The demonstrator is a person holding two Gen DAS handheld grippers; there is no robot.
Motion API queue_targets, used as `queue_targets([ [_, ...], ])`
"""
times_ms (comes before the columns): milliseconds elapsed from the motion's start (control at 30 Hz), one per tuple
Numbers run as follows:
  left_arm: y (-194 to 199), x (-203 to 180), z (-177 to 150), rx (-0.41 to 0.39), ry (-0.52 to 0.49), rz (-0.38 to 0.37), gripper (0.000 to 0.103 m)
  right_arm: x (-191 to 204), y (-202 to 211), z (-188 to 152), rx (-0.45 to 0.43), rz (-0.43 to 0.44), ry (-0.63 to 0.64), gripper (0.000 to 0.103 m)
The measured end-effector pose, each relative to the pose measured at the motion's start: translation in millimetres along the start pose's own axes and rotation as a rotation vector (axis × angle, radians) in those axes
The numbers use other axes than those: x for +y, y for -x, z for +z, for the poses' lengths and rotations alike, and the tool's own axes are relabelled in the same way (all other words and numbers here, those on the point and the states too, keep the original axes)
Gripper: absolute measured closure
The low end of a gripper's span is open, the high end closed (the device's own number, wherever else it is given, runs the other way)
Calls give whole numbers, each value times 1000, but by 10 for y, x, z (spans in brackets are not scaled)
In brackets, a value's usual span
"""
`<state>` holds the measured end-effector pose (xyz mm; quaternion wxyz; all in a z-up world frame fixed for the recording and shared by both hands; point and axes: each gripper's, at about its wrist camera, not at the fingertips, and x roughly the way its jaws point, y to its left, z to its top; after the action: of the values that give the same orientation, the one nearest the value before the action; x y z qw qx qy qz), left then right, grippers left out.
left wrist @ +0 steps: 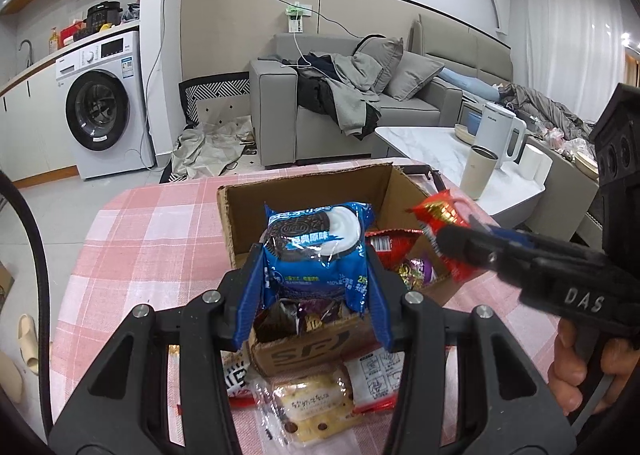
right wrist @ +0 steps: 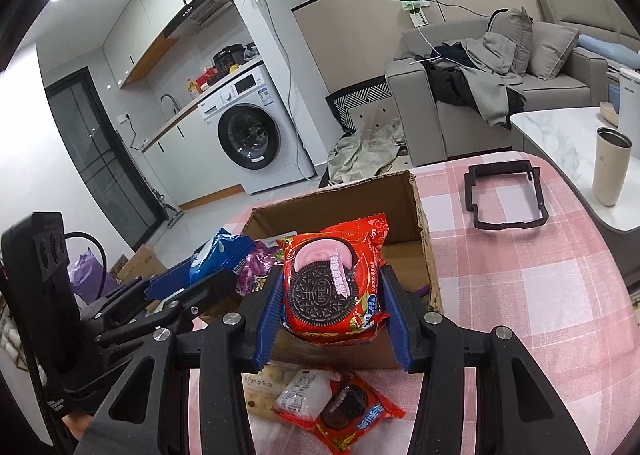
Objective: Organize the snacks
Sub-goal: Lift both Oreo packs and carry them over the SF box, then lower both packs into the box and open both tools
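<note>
My left gripper (left wrist: 316, 267) is shut on a blue Oreo packet (left wrist: 318, 247), holding it upright above the near rim of an open cardboard box (left wrist: 304, 199). The right gripper (right wrist: 330, 295) is shut on a red Oreo packet (right wrist: 334, 283), also over that box (right wrist: 352, 195). Each gripper shows in the other's view: the right one (left wrist: 452, 239) with its red packet (left wrist: 444, 211) at the box's right side, the left one (right wrist: 208, 275) with the blue packet (right wrist: 224, 251) at the box's left. Purple and red wrapped snacks (left wrist: 408, 267) lie inside the box.
The box stands on a pink checked tablecloth (left wrist: 152, 239). Loose snack packets (left wrist: 312, 407) lie in front of it near me, likewise a red packet (right wrist: 352, 411). A black plastic frame (right wrist: 504, 195) lies at the table's far right. A cup (right wrist: 610, 167) stands on the marble table beyond.
</note>
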<state>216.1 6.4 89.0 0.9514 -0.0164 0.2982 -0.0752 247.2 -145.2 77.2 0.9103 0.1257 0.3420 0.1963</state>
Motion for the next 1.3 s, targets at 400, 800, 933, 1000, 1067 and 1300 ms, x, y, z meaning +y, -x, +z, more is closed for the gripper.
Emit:
queue_targets([
  [400,-425,-27,46,33,-26,16,59,-50,-235,60,20,-23,-22,56],
  [800,-615,70,49,33,-39,35,59,-144,-466,90,69,-23,-23,56],
  [933,-709,129,61,38,-41,41,59,-183,-492,95,68,-16,-39,56],
  [1000,-737,155,76,40,-41,41,59,-217,-494,112,70,1,-63,56],
  [1067,-785,192,95,44,-38,41,59,-245,-496,119,69,9,-74,56],
  [1300,-830,201,137,51,-39,23,59,-188,-538,128,69,-7,-41,56],
])
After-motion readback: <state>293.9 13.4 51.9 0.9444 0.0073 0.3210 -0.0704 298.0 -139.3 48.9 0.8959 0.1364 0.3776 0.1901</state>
